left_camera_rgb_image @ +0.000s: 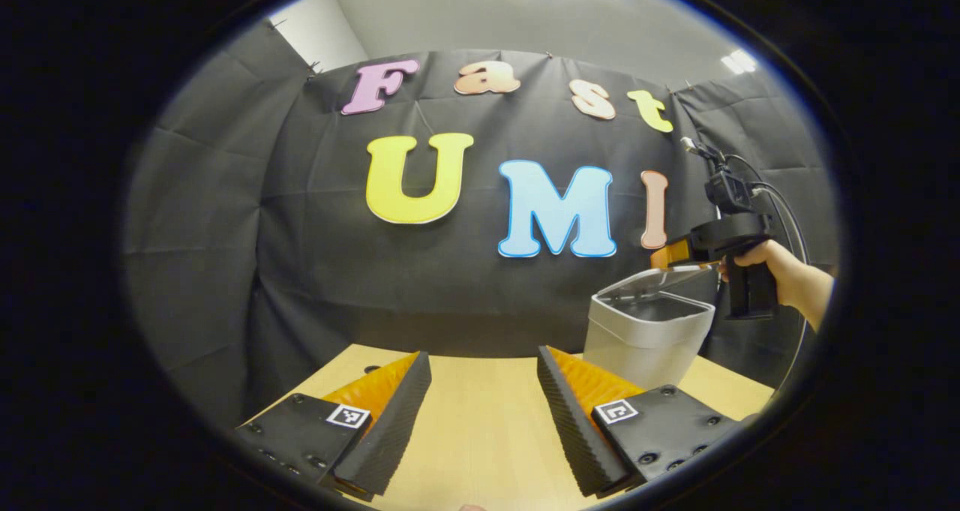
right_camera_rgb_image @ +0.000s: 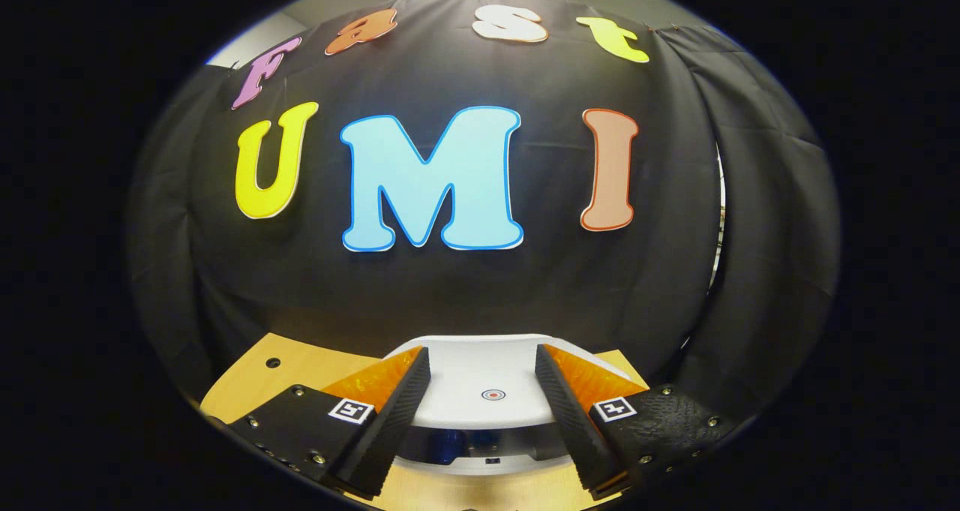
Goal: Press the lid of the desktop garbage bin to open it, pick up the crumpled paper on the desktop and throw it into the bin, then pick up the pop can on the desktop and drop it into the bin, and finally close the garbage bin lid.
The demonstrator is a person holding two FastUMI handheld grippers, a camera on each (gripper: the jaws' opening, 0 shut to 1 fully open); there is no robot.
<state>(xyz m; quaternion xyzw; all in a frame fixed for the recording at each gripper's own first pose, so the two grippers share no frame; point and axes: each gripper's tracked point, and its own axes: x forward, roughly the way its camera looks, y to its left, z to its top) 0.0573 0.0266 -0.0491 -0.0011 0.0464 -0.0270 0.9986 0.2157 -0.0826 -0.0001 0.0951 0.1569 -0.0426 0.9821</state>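
Note:
The grey desktop bin (left_camera_rgb_image: 646,338) stands on the wooden table (left_camera_rgb_image: 480,421) at the right of the left gripper view, its lid (left_camera_rgb_image: 660,280) tilted partly up. A hand (left_camera_rgb_image: 780,271) holds my right gripper (left_camera_rgb_image: 673,256) with its tips right over that lid. In the right gripper view the white lid (right_camera_rgb_image: 480,380) with a red-ringed dot (right_camera_rgb_image: 493,395) lies just under my right gripper (right_camera_rgb_image: 481,353), which is open. A dark gap shows under the lid's near edge. My left gripper (left_camera_rgb_image: 484,355) is open over bare table, left of the bin and holding nothing.
The black cloth wall (left_camera_rgb_image: 300,256) closes off the back and sides just behind the table. Its far edge runs close behind the bin. A small hole (right_camera_rgb_image: 273,362) marks the tabletop left of the bin.

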